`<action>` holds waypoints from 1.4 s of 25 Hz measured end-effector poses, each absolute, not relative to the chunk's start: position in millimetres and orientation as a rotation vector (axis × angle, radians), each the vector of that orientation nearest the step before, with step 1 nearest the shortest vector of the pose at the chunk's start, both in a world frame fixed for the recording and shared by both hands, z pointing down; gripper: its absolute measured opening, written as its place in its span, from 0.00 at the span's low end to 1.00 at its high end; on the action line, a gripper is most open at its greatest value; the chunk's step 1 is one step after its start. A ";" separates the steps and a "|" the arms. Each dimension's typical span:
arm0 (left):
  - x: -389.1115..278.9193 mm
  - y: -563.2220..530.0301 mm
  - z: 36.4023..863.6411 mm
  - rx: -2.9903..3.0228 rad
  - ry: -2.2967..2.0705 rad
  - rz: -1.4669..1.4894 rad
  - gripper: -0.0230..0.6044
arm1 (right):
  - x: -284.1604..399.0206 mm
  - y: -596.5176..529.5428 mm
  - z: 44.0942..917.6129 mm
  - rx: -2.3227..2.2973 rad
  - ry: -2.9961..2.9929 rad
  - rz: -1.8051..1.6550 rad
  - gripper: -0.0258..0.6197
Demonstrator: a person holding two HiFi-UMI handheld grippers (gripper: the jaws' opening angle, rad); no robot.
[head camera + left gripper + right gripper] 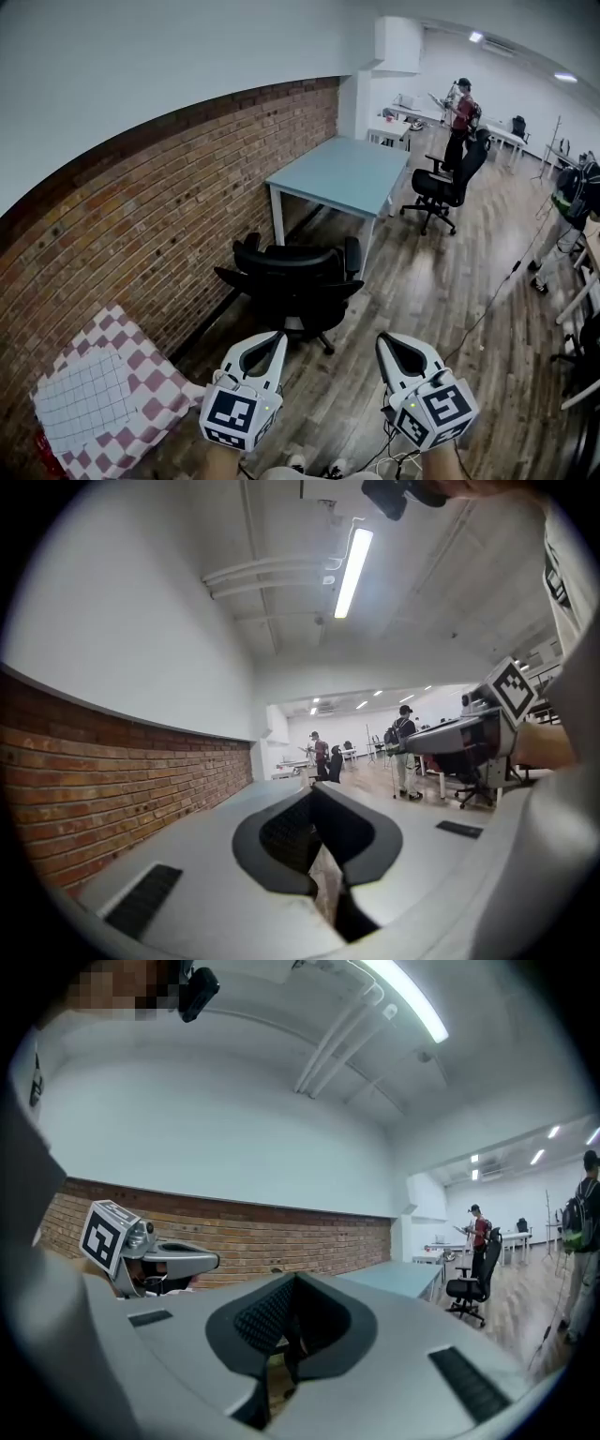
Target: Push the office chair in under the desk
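A black office chair (pixel 296 281) stands on the wooden floor just in front of me, its backrest toward me, a little short of the light blue desk (pixel 343 174) by the brick wall. My left gripper (pixel 272 339) and right gripper (pixel 389 343) hover side by side near the bottom of the head view, both short of the chair and not touching it. Both are shut with nothing between the jaws. In the right gripper view the desk (pixel 398 1277) shows far ahead, and the left gripper (pixel 141 1255) sits at the left.
A brick wall (pixel 159 206) runs along the left. A red-and-white checked cloth (pixel 103 394) lies at lower left. Another black chair (pixel 448 184) and a person (pixel 459 117) stand farther back. A second person (pixel 567 211) and more desks are at the right. A cable (pixel 497 291) crosses the floor.
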State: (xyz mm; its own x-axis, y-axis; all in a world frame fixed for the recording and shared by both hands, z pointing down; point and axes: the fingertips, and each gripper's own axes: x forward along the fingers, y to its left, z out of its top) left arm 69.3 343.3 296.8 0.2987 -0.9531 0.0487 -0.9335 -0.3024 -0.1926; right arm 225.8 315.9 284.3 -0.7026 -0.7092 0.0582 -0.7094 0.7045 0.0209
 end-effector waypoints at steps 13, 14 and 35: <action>81.6 361.4 295.9 -2.394 1.806 -0.212 0.08 | 237.3 329.2 286.5 1.130 -2.865 -0.014 0.08; 83.6 361.7 296.3 -2.388 1.816 -0.212 0.08 | 239.6 329.2 286.2 1.121 -2.866 -0.013 0.08; 100.6 346.0 312.6 -2.354 1.943 -0.224 0.08 | 260.0 310.1 310.4 0.984 -2.897 0.033 0.08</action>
